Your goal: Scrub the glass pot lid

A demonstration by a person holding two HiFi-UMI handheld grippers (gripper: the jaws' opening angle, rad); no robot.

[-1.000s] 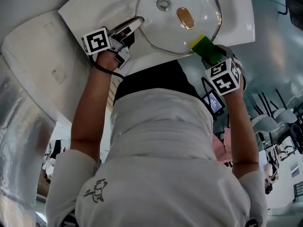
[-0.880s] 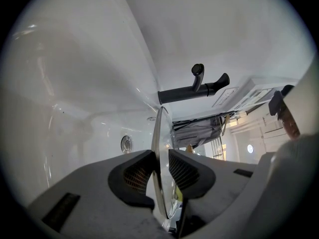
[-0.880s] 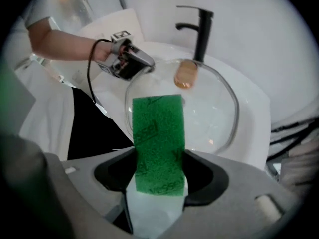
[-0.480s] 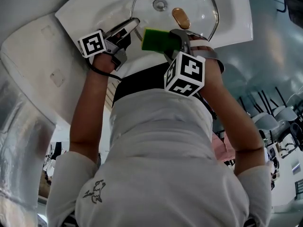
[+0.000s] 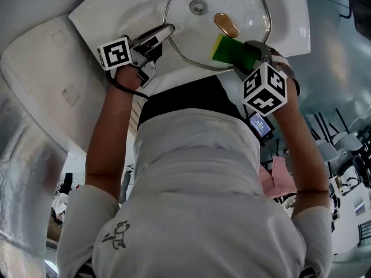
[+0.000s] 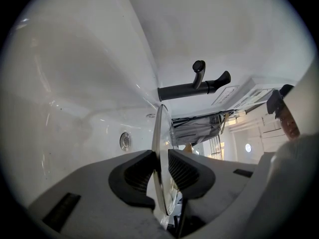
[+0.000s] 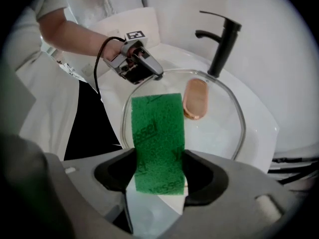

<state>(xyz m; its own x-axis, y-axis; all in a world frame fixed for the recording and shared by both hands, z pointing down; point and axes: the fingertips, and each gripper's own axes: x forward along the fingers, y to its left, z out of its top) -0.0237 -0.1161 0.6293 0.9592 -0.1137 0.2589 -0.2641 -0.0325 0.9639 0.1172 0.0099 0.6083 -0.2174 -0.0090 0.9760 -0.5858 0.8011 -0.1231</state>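
The round glass pot lid [image 5: 194, 36] with its copper-coloured knob [image 5: 226, 25] is held over the white sink [image 5: 110, 10]. My left gripper [image 5: 165, 30] clamps the lid's left rim, and its jaws are closing on it. In the left gripper view the lid [image 6: 160, 128] stands edge-on between the pads of that gripper [image 6: 162, 171]. My right gripper [image 5: 244, 52] is shut on a green scrub sponge [image 5: 229, 50], which lies on the lid's near right part. In the right gripper view the sponge [image 7: 157, 133] reaches from the right gripper [image 7: 159, 176] onto the glass [image 7: 219, 128] beside the knob [image 7: 195, 98].
A black faucet [image 7: 222, 39] stands at the sink's back edge, just beyond the lid. The sink drain [image 5: 197, 6] shows through the glass. The person's white-shirted torso fills the lower head view. Chairs and furniture lie to the right of the sink.
The right gripper swept the sponge from the lid's lower right rim to its left-centre, then back toward the right. The left gripper stayed clamped on the rim.
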